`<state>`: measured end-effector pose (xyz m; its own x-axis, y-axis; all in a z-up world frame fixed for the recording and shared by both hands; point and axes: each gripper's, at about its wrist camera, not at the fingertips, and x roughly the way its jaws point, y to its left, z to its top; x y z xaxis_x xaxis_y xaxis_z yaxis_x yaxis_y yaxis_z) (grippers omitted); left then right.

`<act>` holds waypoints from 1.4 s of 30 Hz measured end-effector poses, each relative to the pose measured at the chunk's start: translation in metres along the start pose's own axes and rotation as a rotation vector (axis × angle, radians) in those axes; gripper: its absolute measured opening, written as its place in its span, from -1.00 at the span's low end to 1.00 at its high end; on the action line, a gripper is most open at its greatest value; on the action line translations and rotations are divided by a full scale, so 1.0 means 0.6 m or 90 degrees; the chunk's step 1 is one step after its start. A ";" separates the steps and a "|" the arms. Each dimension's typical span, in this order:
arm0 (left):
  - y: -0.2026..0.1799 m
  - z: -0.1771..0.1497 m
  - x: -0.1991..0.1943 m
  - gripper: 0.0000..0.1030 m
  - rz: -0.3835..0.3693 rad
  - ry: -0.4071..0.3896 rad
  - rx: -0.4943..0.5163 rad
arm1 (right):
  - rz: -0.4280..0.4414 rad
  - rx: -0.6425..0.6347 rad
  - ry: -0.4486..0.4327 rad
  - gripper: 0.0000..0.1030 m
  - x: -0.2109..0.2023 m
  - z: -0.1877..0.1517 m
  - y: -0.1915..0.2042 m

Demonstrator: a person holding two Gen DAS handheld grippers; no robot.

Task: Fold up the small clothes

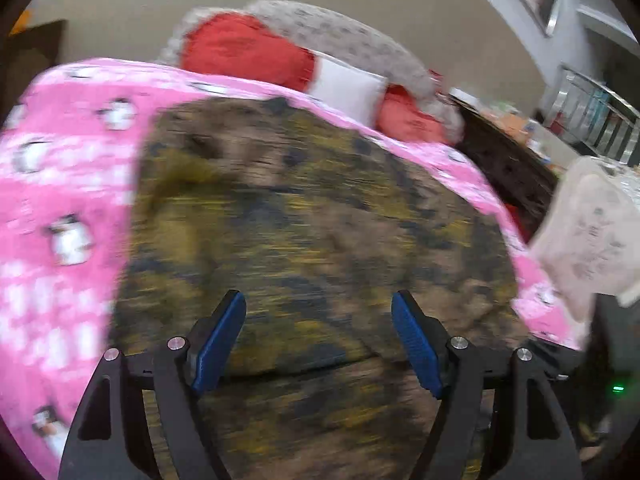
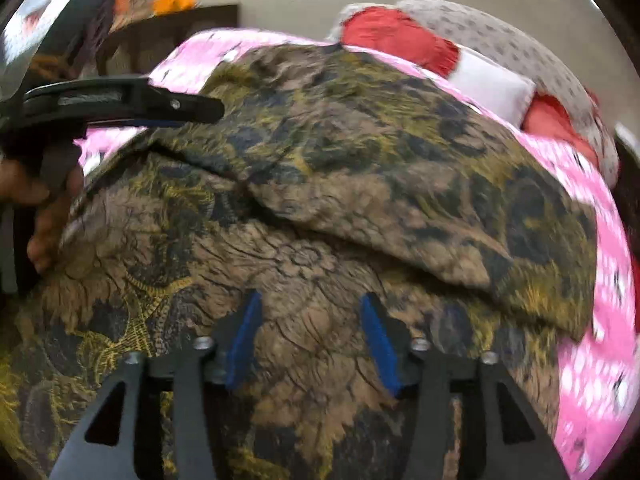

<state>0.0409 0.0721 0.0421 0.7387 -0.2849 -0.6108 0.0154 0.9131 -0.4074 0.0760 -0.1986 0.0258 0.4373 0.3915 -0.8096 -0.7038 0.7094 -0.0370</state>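
A brown, black and yellow patterned garment (image 1: 312, 216) lies spread on a pink bedspread (image 1: 60, 168). In the right wrist view the garment (image 2: 320, 184) has one layer folded over the lower part, with a fold edge running across the middle. My left gripper (image 1: 319, 308) is open and empty just above the cloth; the view is blurred. My right gripper (image 2: 310, 312) is open and empty over the near part of the garment. The left gripper also shows in the right wrist view (image 2: 188, 110) at the garment's far left corner, held by a hand.
Red pillows (image 1: 244, 50) and a white pillow (image 1: 346, 86) lie at the head of the bed against a grey headboard (image 1: 340, 36). A dark bedside table (image 1: 508, 160) with clutter stands to the right. A pale cloth (image 1: 592, 232) hangs at the right edge.
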 end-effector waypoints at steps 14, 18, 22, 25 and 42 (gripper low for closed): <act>0.010 0.016 0.099 -0.02 -0.192 0.085 -0.126 | 0.007 0.085 0.010 0.62 0.042 0.004 -0.032; 0.012 0.011 0.087 -0.84 -0.200 0.080 -0.155 | 0.008 0.087 0.008 0.63 0.043 0.006 -0.031; 0.026 0.009 0.091 -1.00 -0.123 0.068 -0.168 | 0.009 0.090 0.007 0.63 0.045 0.007 -0.030; 0.012 0.022 0.066 -1.00 -0.108 0.041 -0.141 | 0.009 0.089 0.008 0.63 0.044 0.007 -0.030; 0.126 0.076 -0.056 -1.00 0.047 -0.022 -0.070 | 0.014 0.094 0.009 0.65 0.045 0.008 -0.033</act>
<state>0.0479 0.1640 0.0629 0.7578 -0.2067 -0.6189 -0.1123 0.8930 -0.4358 0.1043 -0.1994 0.0074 0.4136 0.4003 -0.8177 -0.6230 0.7794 0.0665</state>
